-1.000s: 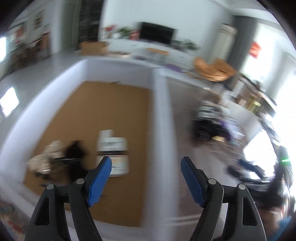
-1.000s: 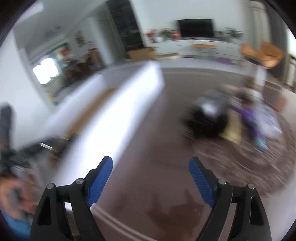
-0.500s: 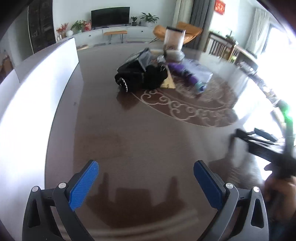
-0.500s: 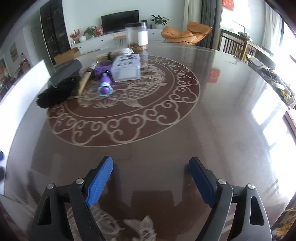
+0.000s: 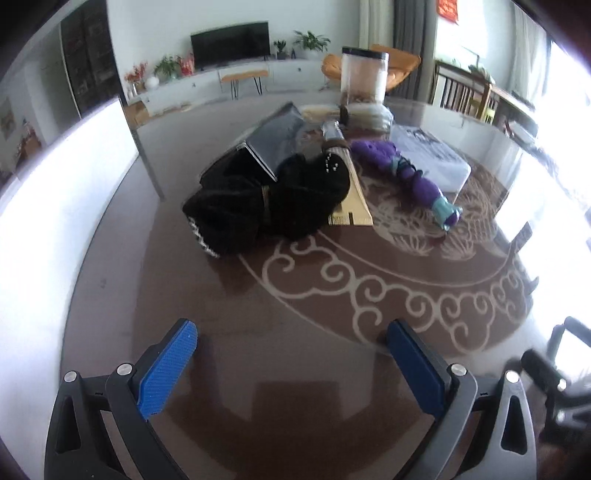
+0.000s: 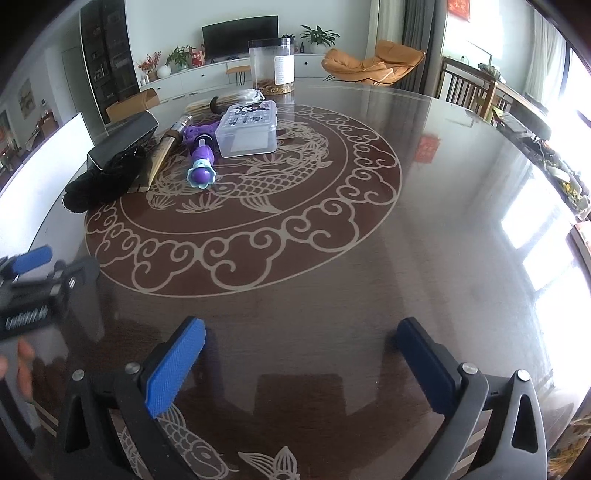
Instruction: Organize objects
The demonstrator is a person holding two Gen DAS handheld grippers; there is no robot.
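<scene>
- My left gripper (image 5: 291, 365) is spread wide and empty; so is my right gripper (image 6: 301, 363), whose jaws have just been opening.
- Both hang above the bare near table (image 6: 424, 240).
- Far left, touching: black cloth (image 5: 266, 206), purple toy (image 6: 201, 158), clear box (image 6: 247, 129).

Bright living room beyond a glossy dark table (image 6: 424, 229) inlaid with pale fish and cloud scrolls. Black television (image 6: 240, 35) above a long white cabinet (image 6: 192, 79), potted plants (image 6: 319, 37), orange lounge chair (image 6: 373, 61), sunlit windows (image 6: 554, 147) at right.

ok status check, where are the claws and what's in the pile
Both claws open and empty, left claw, right claw, jaws just opened wider. Pile untouched across table: black cloth, purple toy, clear box. Bare table between, nothing blocking.
</scene>
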